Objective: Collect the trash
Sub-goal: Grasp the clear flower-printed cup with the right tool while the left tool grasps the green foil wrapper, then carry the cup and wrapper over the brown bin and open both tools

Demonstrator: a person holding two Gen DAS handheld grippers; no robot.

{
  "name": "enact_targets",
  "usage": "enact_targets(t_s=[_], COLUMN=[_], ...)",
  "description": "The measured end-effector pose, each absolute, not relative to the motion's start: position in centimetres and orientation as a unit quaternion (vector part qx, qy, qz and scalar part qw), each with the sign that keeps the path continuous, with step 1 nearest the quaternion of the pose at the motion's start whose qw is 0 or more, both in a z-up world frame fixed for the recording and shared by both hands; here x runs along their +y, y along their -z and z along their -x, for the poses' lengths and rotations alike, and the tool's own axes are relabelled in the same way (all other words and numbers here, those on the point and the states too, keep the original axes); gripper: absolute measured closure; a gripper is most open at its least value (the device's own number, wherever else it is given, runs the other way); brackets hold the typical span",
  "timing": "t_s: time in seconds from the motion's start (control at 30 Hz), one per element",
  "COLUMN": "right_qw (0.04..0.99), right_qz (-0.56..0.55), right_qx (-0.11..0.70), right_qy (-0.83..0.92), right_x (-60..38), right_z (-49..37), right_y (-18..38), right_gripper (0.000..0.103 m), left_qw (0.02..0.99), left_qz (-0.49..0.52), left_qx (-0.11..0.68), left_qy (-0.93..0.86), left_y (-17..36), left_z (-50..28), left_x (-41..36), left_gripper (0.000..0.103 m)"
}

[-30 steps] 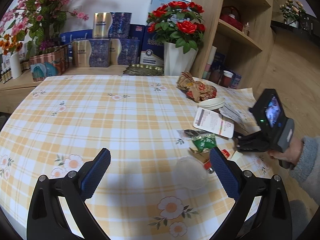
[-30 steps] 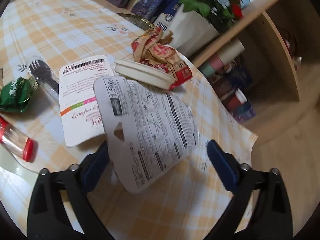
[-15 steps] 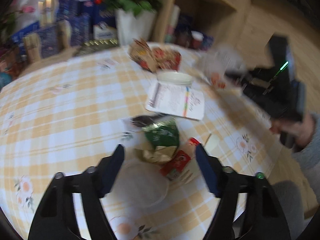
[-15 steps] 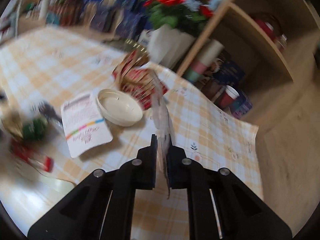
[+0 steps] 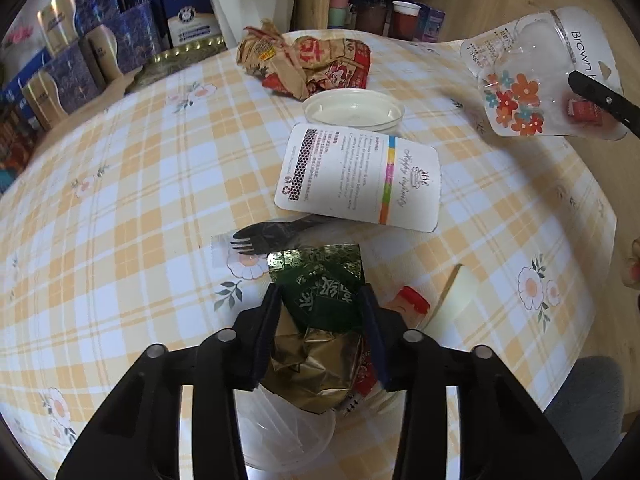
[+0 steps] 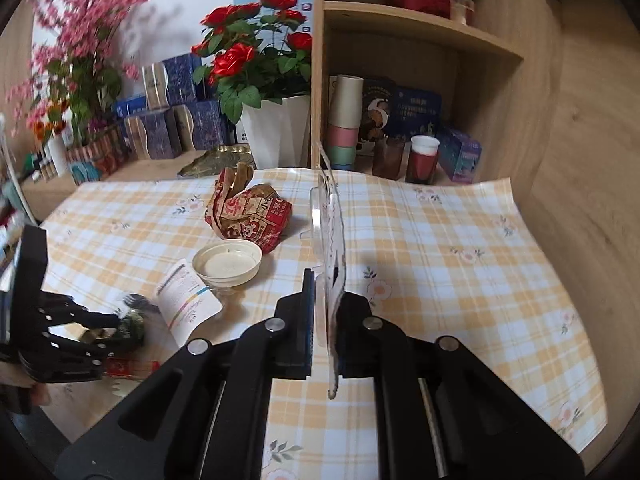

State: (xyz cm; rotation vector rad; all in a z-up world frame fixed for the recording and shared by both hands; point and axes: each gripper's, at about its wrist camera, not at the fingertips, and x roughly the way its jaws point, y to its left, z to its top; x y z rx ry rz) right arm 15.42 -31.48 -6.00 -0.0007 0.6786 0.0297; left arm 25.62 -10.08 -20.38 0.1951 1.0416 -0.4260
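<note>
Two claws work over the checked tablecloth (image 5: 120,200). Right gripper (image 6: 326,304) is clamped on an upright blister pack (image 6: 331,236). Left gripper (image 5: 320,320) has just been closing, its pads flanking a green foil wrapper (image 5: 320,292), fork (image 5: 260,240) just beyond.

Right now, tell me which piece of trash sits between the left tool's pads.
The green foil wrapper; unlike the white card, lid and crumpled paper bag, it sits between the left tool pads.
</note>
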Motion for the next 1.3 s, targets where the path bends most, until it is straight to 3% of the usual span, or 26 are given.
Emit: enact_targets(t_s=[0.03, 0.13, 0.73, 1.3], right_qw=[0.943, 0.942, 0.944, 0.904], right_qz=[-0.012, -0.049, -0.078, -0.081], right_qx=[0.333, 0.333, 0.314, 0.378], right_qy=[-0.016, -0.018, -0.061, -0.181], right_x=[-31.8, -32.7, -30.2, -22.7], right_z=[-15.2, -14.5, -8.7, 2.7], right_y=[5.9, 5.7, 1.4, 2.9], right_gripper=[0.092, 0.092, 0.092, 0.092], left_qw=[0.843, 0.851, 0.895, 0.904], left_qz=[-0.09, -0.077, 0.018, 0.07], left_qx=[0.489, 0.476, 0.386, 0.379], left_qy=[0.207, 0.21, 0.223, 0.187], left_y=[20.2, 19.1, 8.7, 9.5], left_z=[-25.5, -24.9, -16.8, -3.2], left_x=[-10.0, -9.6, -3.6, 4.9], left_gripper=[0.073, 0.076, 0.077, 0.077])
